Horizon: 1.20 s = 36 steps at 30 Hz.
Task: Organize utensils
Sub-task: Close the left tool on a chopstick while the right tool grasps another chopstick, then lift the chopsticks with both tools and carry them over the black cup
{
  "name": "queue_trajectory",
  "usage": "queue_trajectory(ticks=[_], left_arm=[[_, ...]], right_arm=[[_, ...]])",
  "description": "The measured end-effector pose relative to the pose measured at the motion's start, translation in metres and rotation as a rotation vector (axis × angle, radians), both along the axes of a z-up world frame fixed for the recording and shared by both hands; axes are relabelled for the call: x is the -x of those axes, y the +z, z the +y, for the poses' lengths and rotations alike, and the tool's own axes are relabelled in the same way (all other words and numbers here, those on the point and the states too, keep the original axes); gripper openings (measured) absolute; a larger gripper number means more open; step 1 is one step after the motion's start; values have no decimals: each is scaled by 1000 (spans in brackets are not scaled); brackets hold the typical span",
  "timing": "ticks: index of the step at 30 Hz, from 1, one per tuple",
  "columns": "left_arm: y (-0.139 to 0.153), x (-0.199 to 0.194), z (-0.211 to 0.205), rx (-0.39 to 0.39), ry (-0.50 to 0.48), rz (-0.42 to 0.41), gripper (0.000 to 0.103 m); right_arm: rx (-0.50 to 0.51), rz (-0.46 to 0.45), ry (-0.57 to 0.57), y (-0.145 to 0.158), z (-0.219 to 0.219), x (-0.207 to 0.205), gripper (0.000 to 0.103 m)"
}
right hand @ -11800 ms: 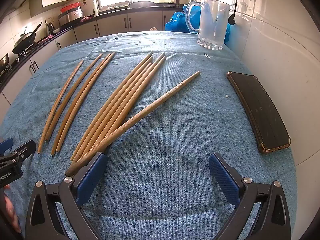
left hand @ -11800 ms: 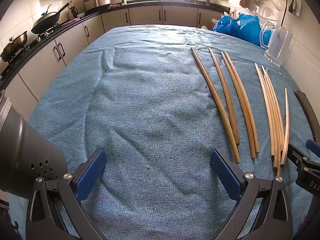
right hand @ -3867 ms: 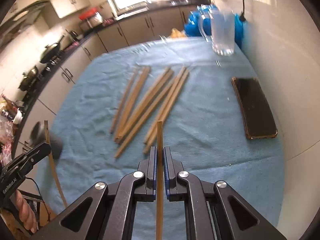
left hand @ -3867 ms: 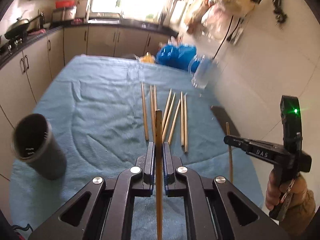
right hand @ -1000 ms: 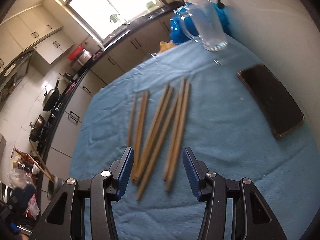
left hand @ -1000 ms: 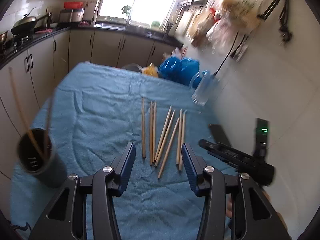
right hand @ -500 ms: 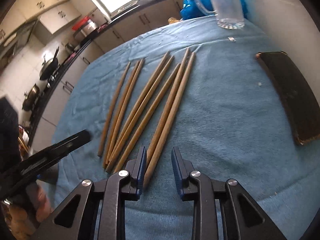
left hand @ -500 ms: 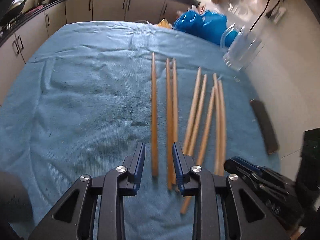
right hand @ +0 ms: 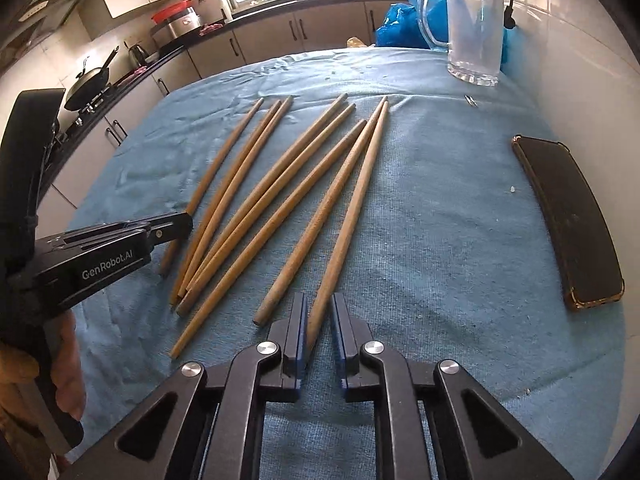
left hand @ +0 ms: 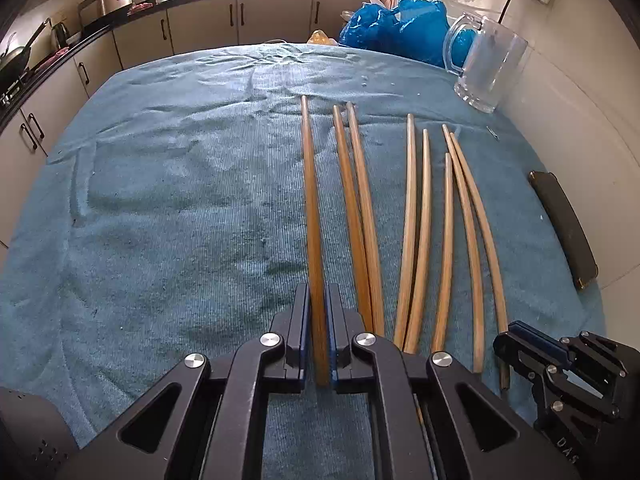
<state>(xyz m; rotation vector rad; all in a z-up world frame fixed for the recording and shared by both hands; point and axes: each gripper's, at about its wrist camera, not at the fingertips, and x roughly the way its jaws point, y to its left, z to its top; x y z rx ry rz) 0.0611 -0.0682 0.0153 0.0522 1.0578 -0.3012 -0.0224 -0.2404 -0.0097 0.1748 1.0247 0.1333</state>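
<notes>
Gripping the leftmost stick near its end, the left claw is closed on it; the stick lies flat on the blue cloth of the counter. The other seven sticks lie to its right, side by side. The right claw stands around the near end of the rightmost stick, its pads close but with a small gap, so I cannot tell if it presses. That stick's end is hidden between the pads. A dark holder is cut off at the left corner. A phone and a glass jug stand at the right.
</notes>
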Motion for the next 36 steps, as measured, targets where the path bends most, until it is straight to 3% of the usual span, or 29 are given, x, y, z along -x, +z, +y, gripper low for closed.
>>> queue_trajectory(ticks=[5,9,12,20,22,24,28,36], left_arm=[[0,-1,1,15,31,12,7],[1,11,11,57,56,81,7],[2,32,21,97,54,149,7],[8,146,47,47,-47,213,7],[16,158,48,53,-74,202,7],[26,159,48,55,-80,158,7],[37,137,46,77,-39,118,7],[11,77,11,-9,-48,143,11]], right_arm=[[33,22,-43,2,3,-14,12],[1,53,-82,3,-4,-12,9],[-14,82,-72,3,-9,10,8],[-122,190,7,4,-42,117,9],[-127,194,27,5,-48,127,21],[-82,165,11,11,-53,126,27],[-70,119,-15,19,-56,105,27],[14,146,10,10,-33,46,27]])
